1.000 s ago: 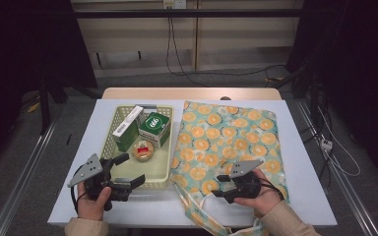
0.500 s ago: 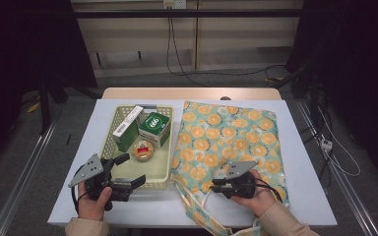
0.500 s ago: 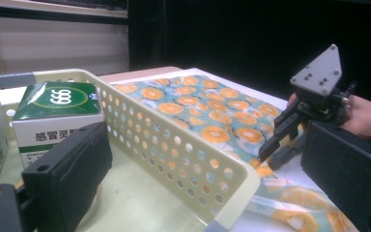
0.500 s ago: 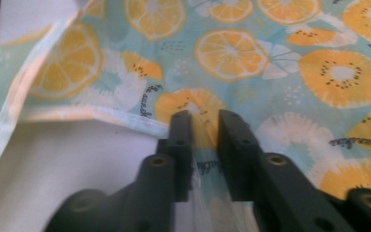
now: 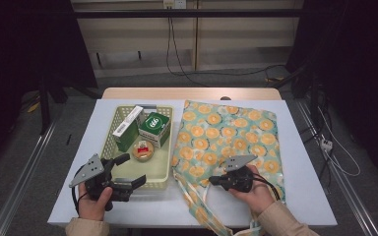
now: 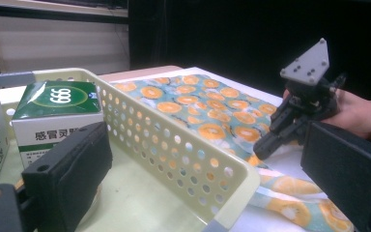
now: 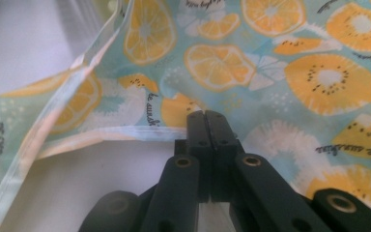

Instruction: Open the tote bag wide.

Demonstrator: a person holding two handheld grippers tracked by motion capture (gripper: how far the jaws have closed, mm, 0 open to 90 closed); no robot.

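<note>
A tote bag printed with orange slices lies flat on the right half of the white table. My right gripper is at the bag's near left edge, shut on the white hem of the bag; in the right gripper view the right gripper has its jaws pressed together over that hem. My left gripper stands wide open at the near corner of a pale yellow perforated basket. In the left gripper view the left gripper has the basket's corner between its jaws.
Inside the basket are a green box, a long white-and-green box and a small round tin. The bag's strap trails off the table's near edge. Cables and dark floor surround the table.
My right gripper has slid a little to the left along the bag's near edge. The left gripper has stayed in place, open.
</note>
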